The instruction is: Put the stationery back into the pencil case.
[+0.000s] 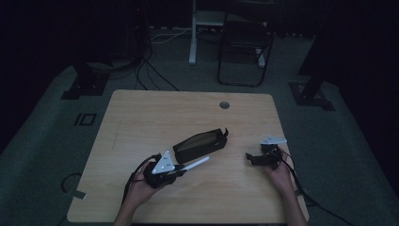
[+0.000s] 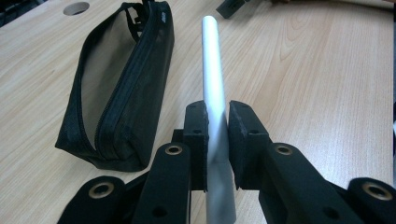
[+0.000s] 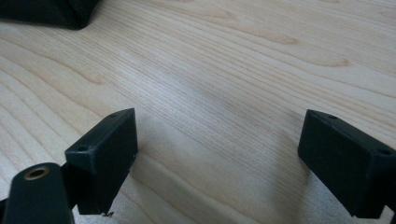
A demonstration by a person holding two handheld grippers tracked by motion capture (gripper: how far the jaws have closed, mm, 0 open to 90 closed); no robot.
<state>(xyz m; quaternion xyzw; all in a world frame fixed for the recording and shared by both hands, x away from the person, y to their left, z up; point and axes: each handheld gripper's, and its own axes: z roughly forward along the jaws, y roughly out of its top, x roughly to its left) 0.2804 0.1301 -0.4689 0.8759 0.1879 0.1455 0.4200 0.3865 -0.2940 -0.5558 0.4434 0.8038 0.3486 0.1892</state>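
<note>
**A:** so where was the white tube (image 2: 212, 88) at that point?

**B:** It was clamped between the fingers (image 2: 196, 135) of the left gripper (image 1: 181, 170), pointed out over the surface (image 1: 141, 122), just beside the black mesh pouch (image 1: 201, 143), which was lying flat.

**A:** and the right gripper (image 1: 251, 157)?

**B:** Its fingers (image 3: 105, 158) were spread wide apart, nothing was held, and bare wood was seen between them.
</note>
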